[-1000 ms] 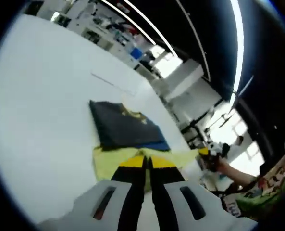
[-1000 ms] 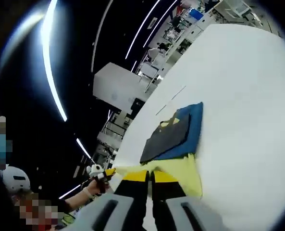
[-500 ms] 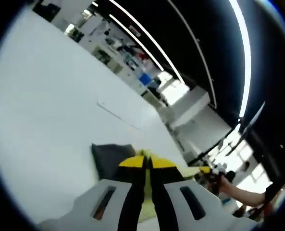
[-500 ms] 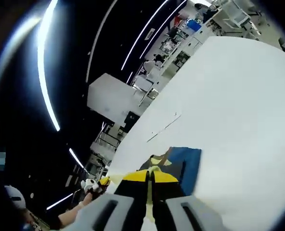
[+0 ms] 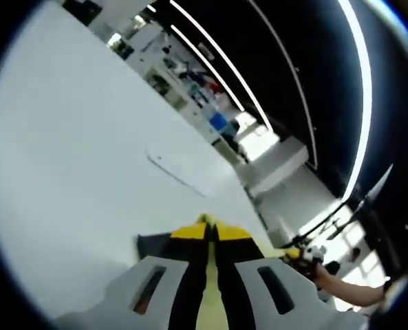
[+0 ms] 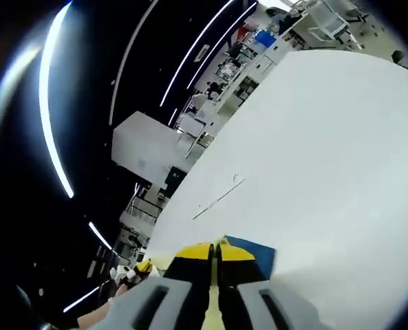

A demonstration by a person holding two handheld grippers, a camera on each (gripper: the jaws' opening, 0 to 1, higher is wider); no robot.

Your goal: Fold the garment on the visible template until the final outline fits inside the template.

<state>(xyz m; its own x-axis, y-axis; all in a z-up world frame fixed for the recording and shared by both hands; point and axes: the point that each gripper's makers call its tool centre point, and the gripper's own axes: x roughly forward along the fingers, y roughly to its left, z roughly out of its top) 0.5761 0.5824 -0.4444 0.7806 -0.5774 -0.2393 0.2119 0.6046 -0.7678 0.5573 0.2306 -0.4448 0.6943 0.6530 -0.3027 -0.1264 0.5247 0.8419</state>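
Observation:
My left gripper [image 5: 211,232] is shut on the yellow edge of the garment [image 5: 208,302], which runs down between its jaws. A dark corner of the garment [image 5: 153,244] peeks out left of the jaws on the white table [image 5: 73,158]. A thin template line [image 5: 177,178] lies farther off on the table. My right gripper [image 6: 215,251] is shut on the same yellow cloth [image 6: 210,311], beside a blue part of the garment [image 6: 263,256]. The template line [image 6: 217,198] is ahead of it. Each gripper shows in the other's view: the right gripper [image 5: 304,254], the left gripper [image 6: 136,269].
The white table [image 6: 327,137] stretches wide around the garment. A person's hand [image 5: 345,294] holds the right gripper. Beyond the table's far edge stand shelves and desks [image 5: 190,75], and light strips [image 6: 52,124] run across a dark ceiling.
Both grippers have carried the yellow edge forward over the dark and blue part. Far less of the garment shows past the jaws than a second ago.

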